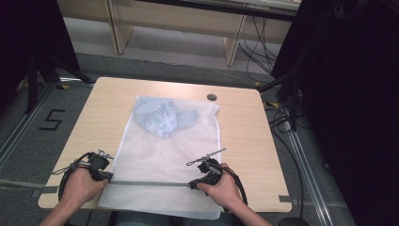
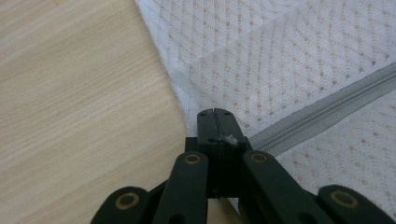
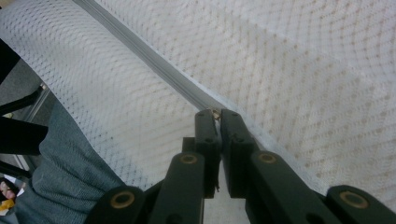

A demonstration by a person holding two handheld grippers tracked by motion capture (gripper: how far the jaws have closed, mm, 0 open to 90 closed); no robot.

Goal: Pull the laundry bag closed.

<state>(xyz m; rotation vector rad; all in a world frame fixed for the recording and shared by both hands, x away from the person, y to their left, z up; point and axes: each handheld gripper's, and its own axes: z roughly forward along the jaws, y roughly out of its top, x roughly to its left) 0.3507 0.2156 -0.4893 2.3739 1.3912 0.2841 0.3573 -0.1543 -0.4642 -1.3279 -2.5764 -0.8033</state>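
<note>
Spanning the near edge of the tabletop (image 1: 244, 122), the mesh laundry bag's (image 1: 164, 155) zipper (image 1: 150, 183) is held taut: left tool (image 2: 216, 113) clamped on its end, right tool (image 3: 216, 113) clamped on the slider (image 3: 215, 112).

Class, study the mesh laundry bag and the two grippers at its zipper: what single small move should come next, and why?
Probably the right gripper should draw the zipper pull along the grey zipper toward the left gripper. Its jaws are shut on the pull, the left gripper pinches the mesh bag at the zipper's other end, and the blue garment already lies inside.
</note>
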